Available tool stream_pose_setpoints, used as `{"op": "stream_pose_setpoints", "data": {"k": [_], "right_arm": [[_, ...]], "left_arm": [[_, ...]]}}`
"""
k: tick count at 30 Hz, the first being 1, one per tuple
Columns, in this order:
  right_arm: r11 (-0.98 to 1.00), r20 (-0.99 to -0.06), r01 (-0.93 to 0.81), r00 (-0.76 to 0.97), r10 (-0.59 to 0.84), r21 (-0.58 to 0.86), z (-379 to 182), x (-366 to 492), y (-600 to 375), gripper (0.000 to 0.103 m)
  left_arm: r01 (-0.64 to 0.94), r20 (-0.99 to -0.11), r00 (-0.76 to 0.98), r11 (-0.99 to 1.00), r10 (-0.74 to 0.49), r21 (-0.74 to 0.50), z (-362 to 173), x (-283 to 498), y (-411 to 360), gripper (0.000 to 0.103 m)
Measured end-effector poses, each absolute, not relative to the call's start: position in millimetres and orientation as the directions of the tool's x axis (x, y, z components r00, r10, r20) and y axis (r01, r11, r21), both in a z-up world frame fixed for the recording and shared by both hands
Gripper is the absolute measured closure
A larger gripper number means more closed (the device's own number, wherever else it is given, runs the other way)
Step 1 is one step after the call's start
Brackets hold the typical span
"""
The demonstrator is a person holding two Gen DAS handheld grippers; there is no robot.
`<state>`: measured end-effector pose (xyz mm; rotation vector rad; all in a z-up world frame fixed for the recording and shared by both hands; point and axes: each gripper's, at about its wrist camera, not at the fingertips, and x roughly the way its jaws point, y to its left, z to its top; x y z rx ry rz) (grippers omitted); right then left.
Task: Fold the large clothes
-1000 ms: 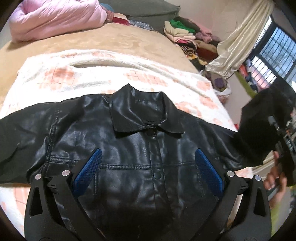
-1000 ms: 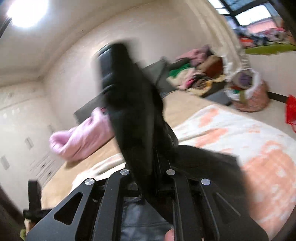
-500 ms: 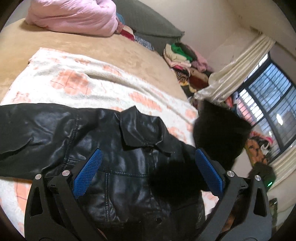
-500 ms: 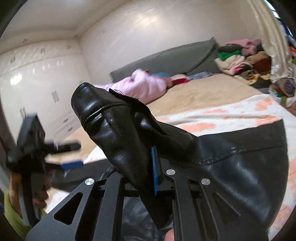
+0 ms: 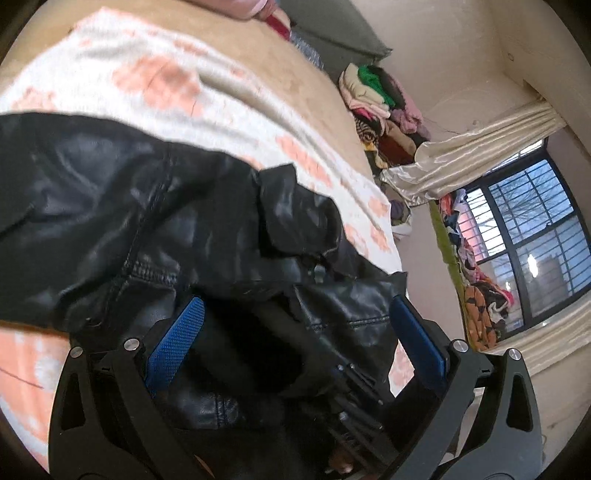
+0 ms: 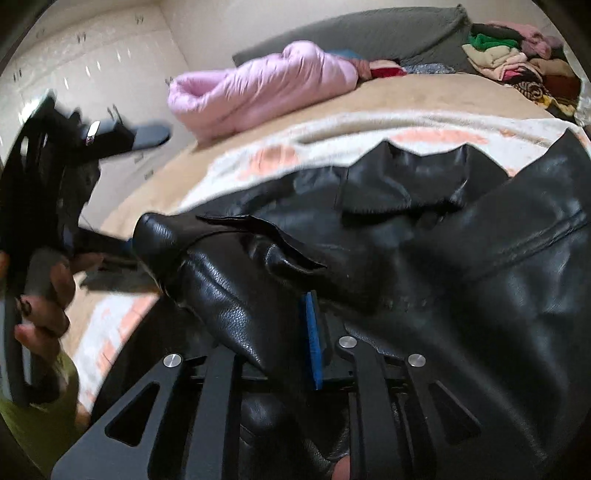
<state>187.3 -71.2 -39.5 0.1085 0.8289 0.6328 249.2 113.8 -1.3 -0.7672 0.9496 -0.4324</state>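
A black leather jacket (image 5: 110, 206) lies face up on a white and orange blanket (image 5: 155, 77) on the bed. My right gripper (image 6: 295, 325) is shut on the jacket's right sleeve cuff (image 6: 207, 266) and holds the sleeve across the jacket's front (image 6: 480, 266). The folded sleeve shows in the left wrist view (image 5: 354, 306), with the right gripper's frame (image 5: 354, 391) under it. My left gripper (image 5: 295, 347) is open, its blue pads (image 5: 177, 343) spread just above the jacket's front. The collar (image 5: 295, 210) is rumpled.
A pink quilt (image 6: 258, 88) and a grey pillow (image 6: 369, 33) lie at the head of the bed. A pile of clothes (image 5: 380, 99) is stacked at the far corner. Curtains and a window (image 5: 535, 236) stand to the right. The left gripper and hand (image 6: 40, 229) show at the left.
My right gripper has carried the sleeve from out at the side over onto the jacket's front and lowered it. My left gripper has swung right and come closer to the jacket, still open.
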Motion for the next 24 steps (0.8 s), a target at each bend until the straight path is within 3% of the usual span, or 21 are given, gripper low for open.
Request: {"op": "stream_pose_setpoints", "data": {"k": [3,4,6,7,8,14,15,16,17,19,21,24], "right_arm": [[0.820,-0.683,-0.481,0.488,0.544,0.310,-46.3,183.6,-73.7,0.086],[0.812,-0.686,-0.482,0.468,0.556,0.329,-46.6,182.7,-73.1,0.078],[0.799,-0.690,-0.486,0.442,0.574,0.354,-48.2,175.4,-75.9,0.044],[0.800,-0.696,-0.485,0.435,0.572,0.354,-47.7,171.3,-79.4,0.022],[0.795,-0.691,-0.491,0.435,0.578,0.356,-46.0,165.1,-82.3,0.015],[0.787,-0.644,-0.475,0.468,0.605,0.394,-31.0,136.1,-115.9,0.013],[0.789,-0.636,-0.464,0.478,0.605,0.402,-28.0,133.6,-121.6,0.013],[0.793,-0.622,-0.442,0.497,0.606,0.419,-25.3,129.7,-133.9,0.013],[0.791,-0.609,-0.428,0.507,0.610,0.436,-23.8,127.4,-143.3,0.013],[0.798,-0.597,-0.396,0.530,0.603,0.454,-20.6,123.4,-159.4,0.013],[0.817,-0.595,-0.347,0.562,0.575,0.461,-17.8,121.0,-182.4,0.014],[0.824,-0.573,-0.278,0.609,0.549,0.494,-10.4,118.1,-219.8,0.019]], "left_arm": [[-0.058,-0.636,0.505,0.713,-0.583,-0.699,-16.3,254.5,114.3,0.009],[-0.079,-0.665,0.493,0.733,-0.561,-0.676,-20.4,255.6,114.3,0.009],[-0.112,-0.696,0.466,0.744,-0.546,-0.659,-30.9,256.7,113.8,0.009],[-0.119,-0.699,0.455,0.740,-0.552,-0.662,-36.1,256.4,113.2,0.009],[-0.128,-0.703,0.444,0.737,-0.555,-0.664,-40.3,256.8,111.6,0.009],[-0.116,-0.738,0.459,0.790,-0.495,-0.602,-43.2,251.7,98.3,0.014],[-0.109,-0.739,0.466,0.797,-0.488,-0.594,-41.7,250.2,97.9,0.028],[-0.107,-0.746,0.467,0.807,-0.475,-0.581,-41.0,249.6,98.0,0.052],[-0.106,-0.748,0.469,0.811,-0.470,-0.576,-40.7,249.3,98.8,0.061],[-0.094,-0.741,0.482,0.813,-0.468,-0.574,-38.1,246.8,98.8,0.092],[-0.053,-0.718,0.505,0.813,-0.479,-0.580,-28.2,243.8,95.9,0.101],[0.056,-0.643,0.570,0.805,-0.512,-0.591,4.6,234.0,89.6,0.103]]}}
